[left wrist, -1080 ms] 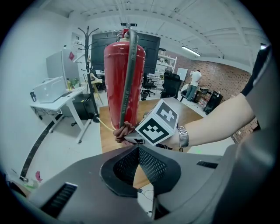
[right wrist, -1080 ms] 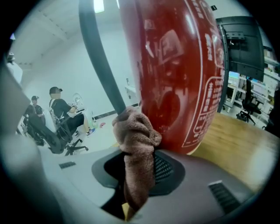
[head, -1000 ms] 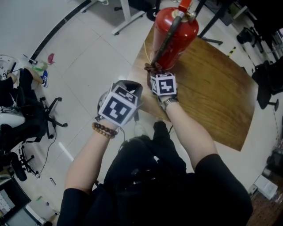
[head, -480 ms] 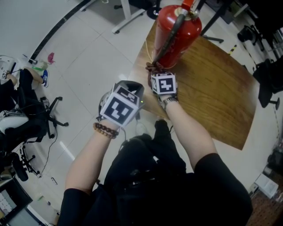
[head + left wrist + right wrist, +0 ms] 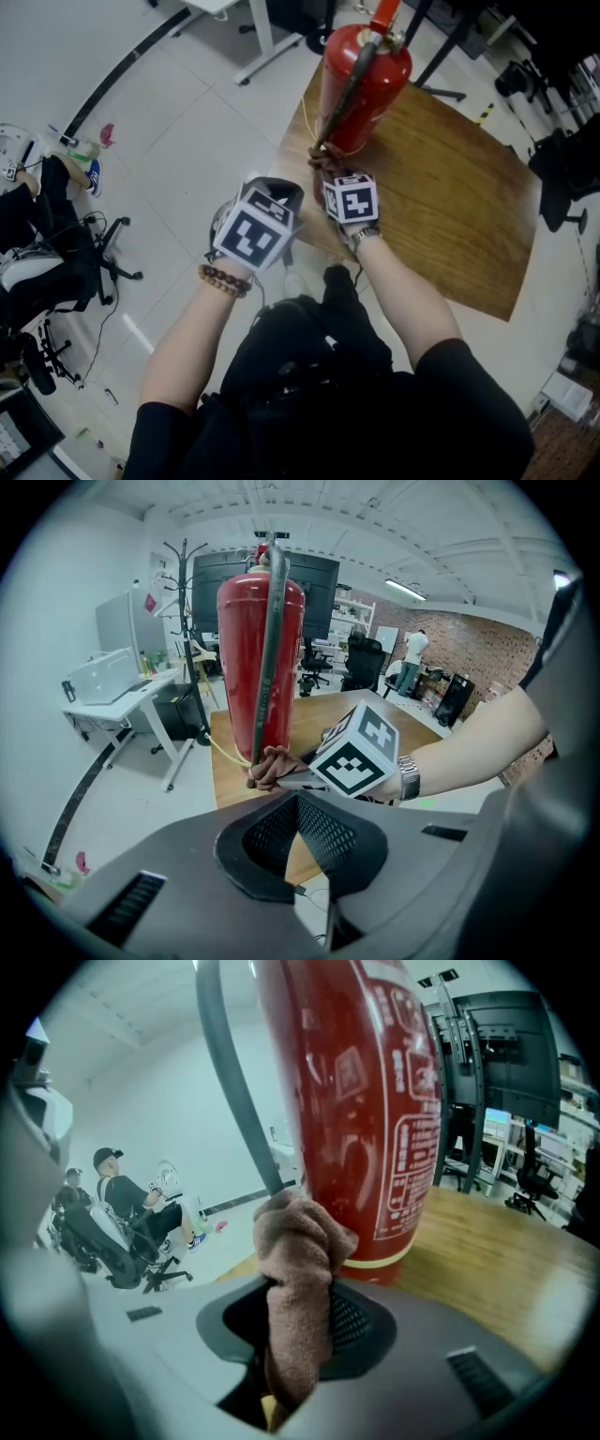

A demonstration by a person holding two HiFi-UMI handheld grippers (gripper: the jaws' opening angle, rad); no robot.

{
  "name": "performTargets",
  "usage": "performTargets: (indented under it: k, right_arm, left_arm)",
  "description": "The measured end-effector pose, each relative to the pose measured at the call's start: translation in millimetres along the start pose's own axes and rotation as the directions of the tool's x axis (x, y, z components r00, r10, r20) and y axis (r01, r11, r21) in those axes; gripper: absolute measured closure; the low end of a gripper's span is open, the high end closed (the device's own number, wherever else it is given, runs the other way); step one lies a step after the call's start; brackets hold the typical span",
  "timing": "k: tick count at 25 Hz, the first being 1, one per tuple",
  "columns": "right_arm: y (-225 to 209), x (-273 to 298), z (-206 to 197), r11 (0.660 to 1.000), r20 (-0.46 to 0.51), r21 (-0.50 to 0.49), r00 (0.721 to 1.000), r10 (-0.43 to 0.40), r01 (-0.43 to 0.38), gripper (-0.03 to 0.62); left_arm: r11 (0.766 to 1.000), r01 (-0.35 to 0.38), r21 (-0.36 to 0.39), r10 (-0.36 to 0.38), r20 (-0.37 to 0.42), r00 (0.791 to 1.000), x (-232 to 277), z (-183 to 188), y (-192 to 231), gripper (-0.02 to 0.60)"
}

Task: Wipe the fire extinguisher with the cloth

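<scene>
- A bead bracelet sits on the left wrist and a wristwatch on the right.
- The left gripper has its jaws closed together with nothing between them. It hangs off the table's edge, just beside the right gripper.
- The right gripper is clamped on a bunched brown cloth, which sticks up out of the jaws.
- The top of the cloth lies against the low front of the red fire extinguisher, where its black hose hangs down.
- The extinguisher stands upright near the corner of a wooden table.
- Beyond, on the white floor, people sit by a black office chair.
</scene>
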State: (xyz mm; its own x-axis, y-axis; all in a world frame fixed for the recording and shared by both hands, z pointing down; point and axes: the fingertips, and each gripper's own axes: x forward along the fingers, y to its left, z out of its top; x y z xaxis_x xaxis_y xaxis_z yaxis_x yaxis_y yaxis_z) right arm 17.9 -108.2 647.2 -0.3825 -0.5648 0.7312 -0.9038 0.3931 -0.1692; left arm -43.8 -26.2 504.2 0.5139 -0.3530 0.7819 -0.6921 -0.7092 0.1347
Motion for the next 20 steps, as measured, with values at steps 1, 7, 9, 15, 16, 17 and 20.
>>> performTargets:
  k: [1, 7, 9, 15, 16, 17, 20]
  right_arm:
    - [0.9, -8.3, 2.9, 1.0, 0.014, -0.007, 1.0, 0.005, -0.005, 0.471]
    - [-3.2, -70.0, 33.6, 0.998, 0.121, -0.065, 0.992, 0.018, -0.01, 0.47]
    - [-4.9, -95.9, 53.5, 0.995, 0.174, -0.096, 0.984, 0.023, -0.006, 0.47]
    - [-5.0, -170.2, 114.6, 0.983, 0.313, -0.182, 0.949, 0.038, 0.021, 0.471]
    - [-3.3, -181.4, 125.1, 0.98, 0.337, -0.197, 0.941, 0.042, 0.027, 0.471]
    - [-1.4, -192.7, 135.4, 0.977, 0.36, -0.212, 0.932, 0.045, 0.035, 0.47]
    - [1.0, -223.2, 166.1, 0.968, 0.422, -0.244, 0.905, 0.051, 0.059, 0.47]
  left_arm:
    - [1.0, 0.0, 0.002, 0.0, 0.006, 1.0, -1.2, 2.2, -1.0, 0.581]
    - [1.0, 0.003, 0.022, -0.003, 0.039, 0.999, -8.4, 14.0, -12.3, 0.581]
    - [1.0, -0.003, 0.029, 0.001, 0.049, 0.999, -10.3, 17.5, -15.2, 0.581]
    - [0.999, -0.004, 0.046, 0.001, 0.075, 0.997, -12.8, 30.7, -26.1, 0.581]
    - [0.999, -0.005, 0.051, 0.001, 0.079, 0.997, -13.1, 32.9, -28.4, 0.581]
    - [0.998, -0.009, 0.058, 0.004, 0.085, 0.996, -13.6, 35.2, -30.3, 0.581]
    - [0.997, -0.015, 0.071, 0.008, 0.098, 0.995, -16.3, 41.2, -36.0, 0.581]
